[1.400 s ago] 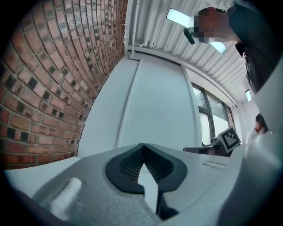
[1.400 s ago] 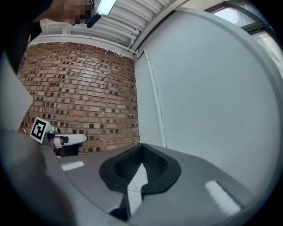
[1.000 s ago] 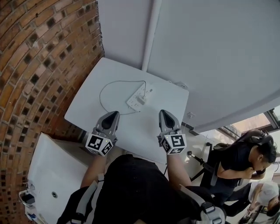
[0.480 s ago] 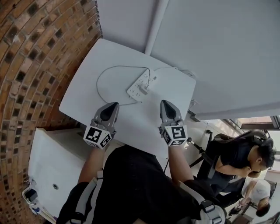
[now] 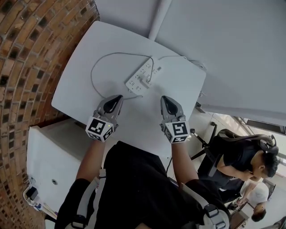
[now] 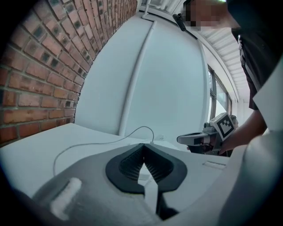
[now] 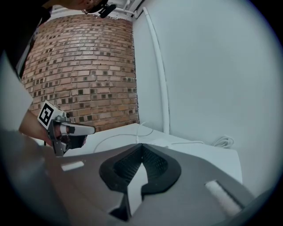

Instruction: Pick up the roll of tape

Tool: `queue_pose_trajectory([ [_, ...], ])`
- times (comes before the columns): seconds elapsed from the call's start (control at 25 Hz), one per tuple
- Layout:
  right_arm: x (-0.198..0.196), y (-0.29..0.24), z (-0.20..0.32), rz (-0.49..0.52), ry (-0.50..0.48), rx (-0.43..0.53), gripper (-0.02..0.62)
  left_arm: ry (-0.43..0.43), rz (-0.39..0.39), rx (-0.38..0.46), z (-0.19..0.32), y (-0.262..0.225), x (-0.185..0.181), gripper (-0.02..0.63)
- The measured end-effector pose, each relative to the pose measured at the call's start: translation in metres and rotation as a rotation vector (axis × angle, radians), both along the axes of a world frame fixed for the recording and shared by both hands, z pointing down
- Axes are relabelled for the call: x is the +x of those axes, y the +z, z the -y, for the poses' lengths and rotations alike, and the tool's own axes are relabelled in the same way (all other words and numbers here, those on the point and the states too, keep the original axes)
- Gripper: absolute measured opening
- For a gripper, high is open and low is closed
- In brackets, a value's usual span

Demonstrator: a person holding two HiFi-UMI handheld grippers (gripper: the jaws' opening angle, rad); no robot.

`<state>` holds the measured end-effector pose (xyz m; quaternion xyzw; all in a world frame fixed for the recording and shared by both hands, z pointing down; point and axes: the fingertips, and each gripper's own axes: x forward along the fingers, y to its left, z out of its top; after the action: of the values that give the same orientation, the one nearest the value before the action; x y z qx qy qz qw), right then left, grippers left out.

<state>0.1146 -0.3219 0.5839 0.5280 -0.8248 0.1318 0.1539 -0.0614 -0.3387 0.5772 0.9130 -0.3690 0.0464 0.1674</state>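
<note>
White table (image 5: 89,58) is showing only a power strip (image 5: 139,78), no tape, so I am holding left gripper (image 5: 118,96) and right gripper (image 5: 164,98) idle, jaws pressed together on nothing.

One table (image 5: 80,76), one power strip (image 5: 139,77), one pipe (image 5: 160,13). Two grippers: left gripper (image 5: 117,97), right gripper (image 5: 164,98). Two bystanders (image 5: 243,156) (image 5: 255,209) at four o'clock.

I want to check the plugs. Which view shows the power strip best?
The head view: the power strip lies fully visible from above on the table. Both gripper views catch only a low, edge-on sliver of it.
</note>
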Motion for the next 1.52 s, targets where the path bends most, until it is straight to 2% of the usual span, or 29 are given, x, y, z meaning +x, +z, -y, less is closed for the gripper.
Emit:
queue_pose_trajectory([
  [0.32, -0.015, 0.037, 0.029, -0.044, -0.086, -0.051, 0.008, 0.06, 0.055, -0.047, 0.029, 0.041, 0.031, 0.002],
  [0.36, -0.018, 0.04, 0.032, -0.044, -0.101, -0.057, 0.038, 0.063, 0.059, -0.056, 0.03, 0.045, 0.032, 0.002],
  [0.44, -0.023, 0.048, 0.035, -0.035, -0.133, -0.079, 0.162, 0.065, 0.064, -0.074, 0.031, 0.055, 0.035, 0.002],
  [0.84, -0.044, 0.066, 0.052, -0.034, -0.225, -0.103, 0.225, 0.083, 0.117, -0.103, 0.043, 0.081, 0.046, 0.002],
  [0.96, -0.051, 0.066, 0.059, -0.047, -0.244, -0.094, 0.225, 0.106, 0.172, -0.107, 0.043, 0.092, 0.049, 0.002],
  [1.2, -0.066, 0.071, 0.072, -0.053, -0.289, -0.093, 0.225, 0.175, 0.299, -0.044, 0.035, 0.101, 0.061, 0.002],
  [1.36, -0.073, 0.075, 0.074, -0.056, -0.304, -0.099, 0.218, 0.174, 0.298, -0.057, 0.036, 0.102, 0.061, 0.002],
  [1.52, -0.074, 0.077, 0.077, -0.074, -0.297, -0.102, 0.161, 0.178, 0.293, -0.065, 0.036, 0.102, 0.06, 0.0],
])
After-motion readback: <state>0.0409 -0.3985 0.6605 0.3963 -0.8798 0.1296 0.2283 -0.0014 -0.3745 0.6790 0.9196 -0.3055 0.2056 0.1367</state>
